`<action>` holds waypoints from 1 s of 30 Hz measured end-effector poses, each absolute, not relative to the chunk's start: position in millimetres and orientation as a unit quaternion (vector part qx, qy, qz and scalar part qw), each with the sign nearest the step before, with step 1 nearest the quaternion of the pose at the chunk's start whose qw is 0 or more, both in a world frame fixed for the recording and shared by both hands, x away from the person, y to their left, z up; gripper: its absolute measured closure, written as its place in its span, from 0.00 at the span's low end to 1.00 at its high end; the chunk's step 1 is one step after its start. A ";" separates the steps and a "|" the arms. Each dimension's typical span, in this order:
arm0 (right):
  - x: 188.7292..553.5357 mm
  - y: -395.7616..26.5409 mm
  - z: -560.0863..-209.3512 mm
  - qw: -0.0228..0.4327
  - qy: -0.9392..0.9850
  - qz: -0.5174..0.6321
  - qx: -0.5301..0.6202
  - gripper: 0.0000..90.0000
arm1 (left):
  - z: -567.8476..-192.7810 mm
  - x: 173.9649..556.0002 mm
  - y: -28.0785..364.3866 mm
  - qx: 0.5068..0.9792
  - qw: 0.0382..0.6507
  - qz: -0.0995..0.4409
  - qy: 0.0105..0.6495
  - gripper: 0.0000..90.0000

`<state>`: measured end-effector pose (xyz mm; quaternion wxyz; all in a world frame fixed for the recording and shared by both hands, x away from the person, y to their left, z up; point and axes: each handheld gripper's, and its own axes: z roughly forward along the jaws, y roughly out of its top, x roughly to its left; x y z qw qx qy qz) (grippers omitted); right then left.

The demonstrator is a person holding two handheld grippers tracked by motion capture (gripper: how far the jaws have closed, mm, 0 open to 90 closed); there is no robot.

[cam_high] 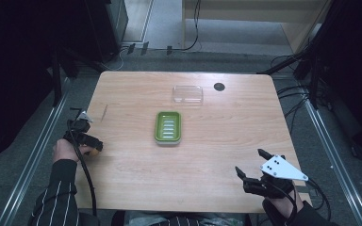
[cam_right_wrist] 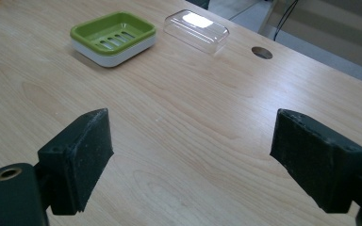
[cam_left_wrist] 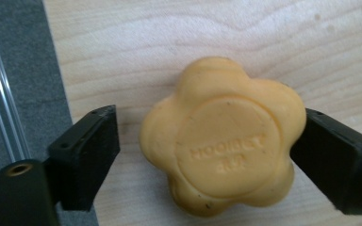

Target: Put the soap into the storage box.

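Observation:
A yellow flower-shaped soap (cam_left_wrist: 224, 139) with a stamped round centre lies flat on the wooden table near its left edge. My left gripper (cam_left_wrist: 207, 123) is open and straddles it: the right jaw is at the soap's side, and a small gap separates the left jaw from it. From above, the left gripper (cam_high: 92, 147) points down over the soap (cam_high: 94, 152), which is mostly hidden. The right gripper (cam_high: 250, 161) hovers open and holds nothing near the front right corner. Its own view (cam_right_wrist: 193, 127) looks across bare wood.
A green soap dish (cam_high: 168, 127) on a white base sits mid-table, also seen ahead of the right gripper (cam_right_wrist: 113, 35). A clear plastic lid (cam_high: 187, 93) lies behind it, beside a dark cable hole (cam_high: 219, 86). The table's left edge drops to grey floor (cam_left_wrist: 14, 70).

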<state>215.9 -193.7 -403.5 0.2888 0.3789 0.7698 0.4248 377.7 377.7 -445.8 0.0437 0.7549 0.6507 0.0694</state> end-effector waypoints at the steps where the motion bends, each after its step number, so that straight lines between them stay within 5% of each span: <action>1: 216.1 -193.8 -403.5 0.289 0.770 0.424 0.379 0.15 | -446.8 378.1 377.8 0.754 0.044 0.068 0.651 0.15; 12: 216.0 -193.9 -403.5 0.289 0.769 0.426 0.380 0.15 | -448.0 378.2 371.4 0.759 0.043 0.070 0.646 0.29; 30: 215.8 -193.9 -403.4 0.289 0.769 0.426 0.380 0.15 | -444.7 374.3 374.2 0.766 0.054 0.070 0.637 0.31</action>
